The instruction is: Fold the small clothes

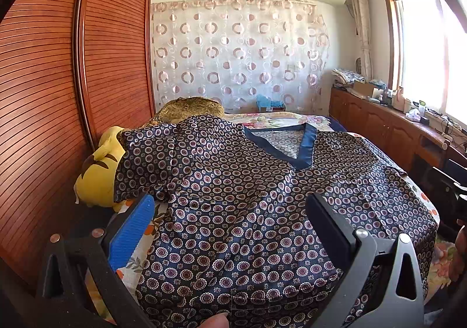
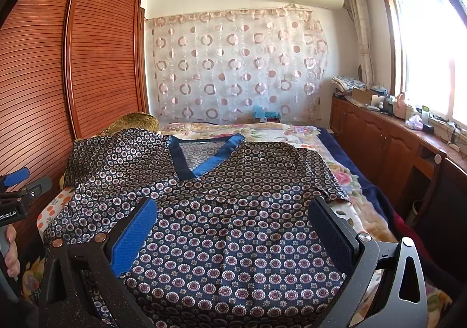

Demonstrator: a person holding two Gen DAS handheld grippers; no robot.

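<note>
A dark blue patterned V-neck top (image 1: 251,182) lies spread face up on the bed, collar far, hem toward me; it also shows in the right wrist view (image 2: 221,211). Its left sleeve (image 1: 146,158) drapes over a yellow plush toy (image 1: 99,173). Its right sleeve (image 2: 318,170) lies flat. My left gripper (image 1: 230,211) is open and empty, hovering over the top's lower left part. My right gripper (image 2: 233,220) is open and empty over the top's lower middle. The left gripper's body (image 2: 17,190) shows at the left edge of the right wrist view.
The floral bedsheet (image 2: 294,132) covers the bed. A wooden slatted wardrobe (image 1: 58,79) stands close on the left. A brown-gold cushion (image 1: 189,107) sits beyond the plush toy. Wooden cabinets (image 2: 379,138) with clutter run along the window on the right.
</note>
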